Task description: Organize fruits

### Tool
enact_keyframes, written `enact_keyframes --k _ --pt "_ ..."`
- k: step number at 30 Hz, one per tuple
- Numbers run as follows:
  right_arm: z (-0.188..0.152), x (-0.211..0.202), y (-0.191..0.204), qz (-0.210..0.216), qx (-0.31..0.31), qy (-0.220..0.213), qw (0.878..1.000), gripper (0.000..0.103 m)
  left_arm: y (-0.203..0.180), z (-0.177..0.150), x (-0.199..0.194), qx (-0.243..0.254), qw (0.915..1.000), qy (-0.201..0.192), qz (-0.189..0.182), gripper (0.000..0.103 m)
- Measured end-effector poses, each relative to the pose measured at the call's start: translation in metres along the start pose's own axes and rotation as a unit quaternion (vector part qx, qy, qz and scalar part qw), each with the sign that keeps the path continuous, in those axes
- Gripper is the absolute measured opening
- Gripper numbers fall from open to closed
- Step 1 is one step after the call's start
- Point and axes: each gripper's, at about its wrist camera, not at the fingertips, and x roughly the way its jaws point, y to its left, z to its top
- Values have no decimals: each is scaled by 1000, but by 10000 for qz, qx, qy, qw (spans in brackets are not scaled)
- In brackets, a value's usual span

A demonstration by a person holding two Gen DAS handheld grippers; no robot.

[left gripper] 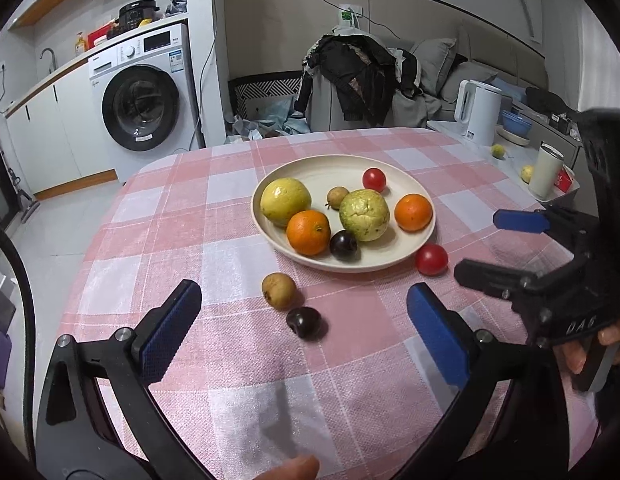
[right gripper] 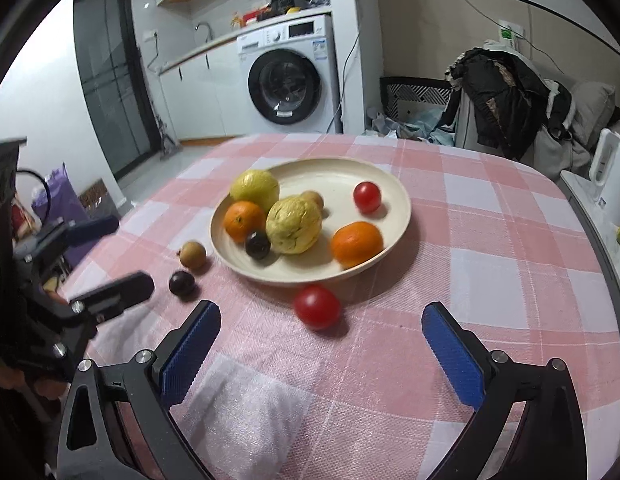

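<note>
Red, smooth round tomato [right gripper: 317,306] near our empty, spread right gripper [right gripper: 321,354] looks soft, slippery; we'd pinch its middle gently; left gripper [left gripper: 304,338] likewise gapes empty.

Even indoor light from overhead, soft short shadows beside fruit on my tabletop [left gripper: 238,360], heavy fisheye bending with black corners, right wrist view slightly motion-blurred, left view sharp.

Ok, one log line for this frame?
grippers: left, right open, empty | round cream plate: seven fruits | pink checked tablecloth: red tomato, dark plum, brown longan loose
</note>
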Motion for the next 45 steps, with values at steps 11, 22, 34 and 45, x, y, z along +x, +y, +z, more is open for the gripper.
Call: enact_keyframes --k 11,22,34,45 --pt "-5 7 1 -116 -88 105 9998 103 8 -3 8 -185 9997 127 -15 103" --pt "-6 16 -3 -161 -59 325 9993 103 6 -9 20 -58 9993 365 -1 103" --pt "-8 18 -7 -148 36 443 9989 103 17 -14 29 -216 9982 567 -25 103" --pt "-8 22 -3 6 -30 604 9982 99 20 -20 49 -368 9947 945 -182 97"
